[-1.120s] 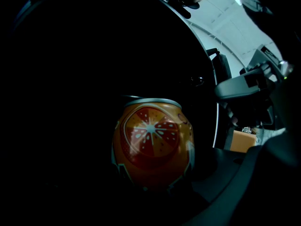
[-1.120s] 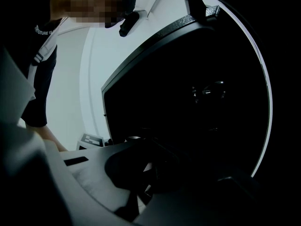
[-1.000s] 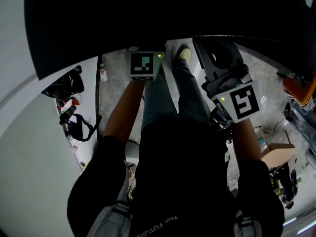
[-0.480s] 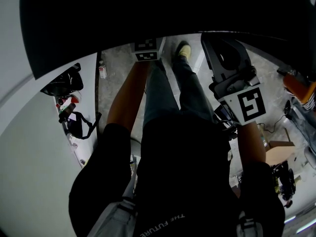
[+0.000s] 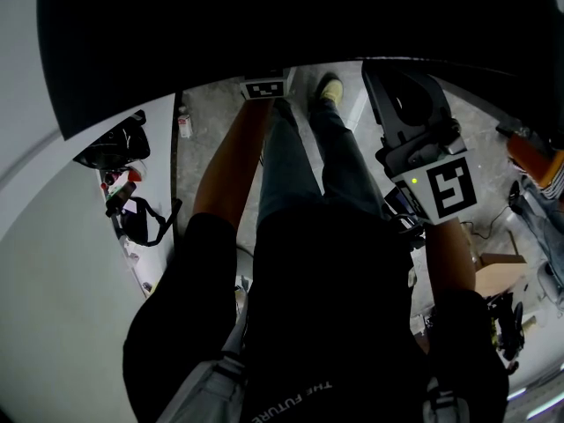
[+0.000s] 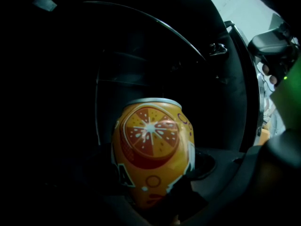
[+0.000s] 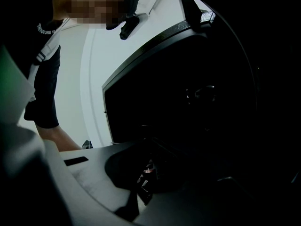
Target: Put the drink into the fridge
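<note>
Dark fridge cavity (image 6: 141, 69), grey floor (image 5: 211, 126); left tool (image 6: 153, 189) clamps orange can (image 6: 153, 147); right tool (image 5: 410, 126) unclear.

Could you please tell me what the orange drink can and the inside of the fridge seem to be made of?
The orange can looks like thin metal, probably aluminium, under a glossy printed coat, judging by its silvery top rim and soft sheen. The fridge interior is too dark to judge, though thin pale lines hint at wire shelves.
</note>
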